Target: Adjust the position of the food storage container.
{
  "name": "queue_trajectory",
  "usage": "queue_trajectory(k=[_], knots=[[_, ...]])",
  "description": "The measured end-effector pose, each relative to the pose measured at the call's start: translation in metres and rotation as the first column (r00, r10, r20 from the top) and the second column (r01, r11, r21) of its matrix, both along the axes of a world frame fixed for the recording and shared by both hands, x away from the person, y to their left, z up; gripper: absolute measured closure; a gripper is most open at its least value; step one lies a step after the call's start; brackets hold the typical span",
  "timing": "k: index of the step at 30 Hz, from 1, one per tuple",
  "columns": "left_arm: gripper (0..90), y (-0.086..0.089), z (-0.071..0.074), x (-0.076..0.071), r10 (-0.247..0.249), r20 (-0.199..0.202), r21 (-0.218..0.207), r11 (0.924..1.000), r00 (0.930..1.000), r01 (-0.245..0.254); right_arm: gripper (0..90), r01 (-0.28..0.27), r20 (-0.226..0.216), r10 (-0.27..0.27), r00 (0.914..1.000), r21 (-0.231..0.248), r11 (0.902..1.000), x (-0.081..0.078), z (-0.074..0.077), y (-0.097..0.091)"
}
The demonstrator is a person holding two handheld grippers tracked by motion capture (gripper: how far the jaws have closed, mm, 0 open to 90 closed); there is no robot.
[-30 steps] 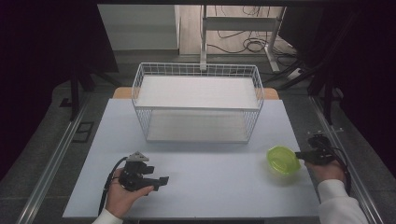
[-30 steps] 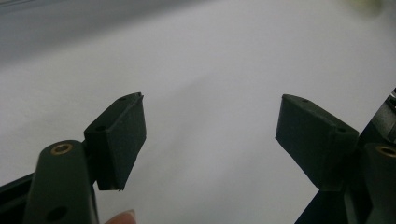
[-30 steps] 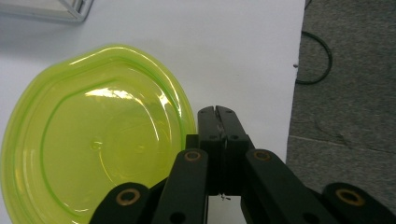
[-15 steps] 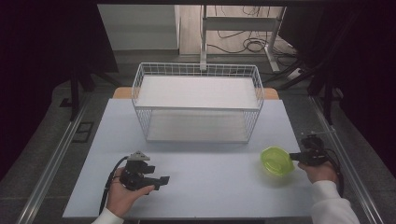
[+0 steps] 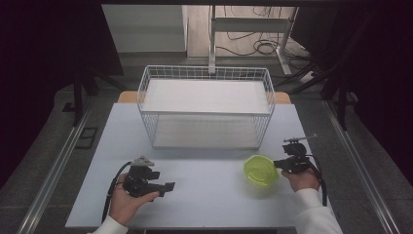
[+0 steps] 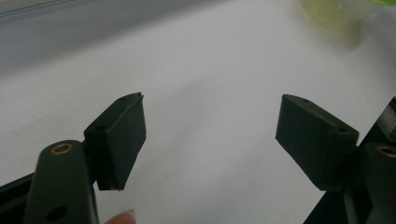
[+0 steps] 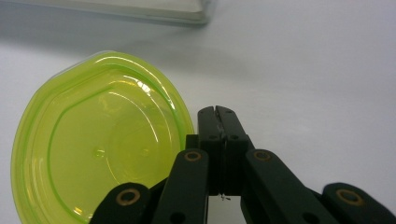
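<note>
Now the translucent lime-green plastic bowl point(image 5: 260, 169) sits further left on the white desk point(image 5: 209, 195), nudged by the right tongs point(image 5: 277, 164), pressed together beside its rim; left tongs point(image 5: 170, 185) wait apart; repositioning underway.

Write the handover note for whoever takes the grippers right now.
Left gripper: open, holds nothing, rests low at the near left of the table.
Right gripper: jaws pressed together beside the rim of the green bowl; whether they pinch the rim cannot be told.
The bowl sits upright on the table, near right, in front of the wire basket, which looks empty.
Done: right gripper is at the bowl.
Left: probably to move the bowl into the basket; check the grip first.
</note>
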State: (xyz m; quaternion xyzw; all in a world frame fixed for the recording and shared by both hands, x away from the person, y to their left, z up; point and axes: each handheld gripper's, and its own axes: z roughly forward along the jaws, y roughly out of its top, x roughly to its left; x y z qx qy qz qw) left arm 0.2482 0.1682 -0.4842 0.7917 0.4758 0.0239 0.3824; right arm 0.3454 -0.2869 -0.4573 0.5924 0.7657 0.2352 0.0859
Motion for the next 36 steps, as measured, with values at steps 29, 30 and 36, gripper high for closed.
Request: queue_trajectory(k=[29, 30, 36], knots=[[24.1, 0.002, -0.003, 0.003, 0.002, -0.008, 0.018, 0.9998, 1.0000, -0.002, 88.8, -0.185, 0.018, 0.184, 0.9827, 0.052, 0.9813, -0.015, -0.011, 0.135], [24.1, 0.002, -0.003, 0.003, 0.001, -0.009, 0.020, 0.9998, 1.0000, -0.001, 88.9, -0.197, 0.020, 0.197, 0.9803, 0.053, 0.9789, -0.016, -0.012, 0.140], [24.1, 0.004, -0.003, 0.002, 0.005, -0.008, 0.022, 0.9998, 1.0000, -0.005, 88.8, -0.190, 0.049, 0.187, 0.9811, 0.065, 0.9797, -0.017, -0.008, 0.130]])
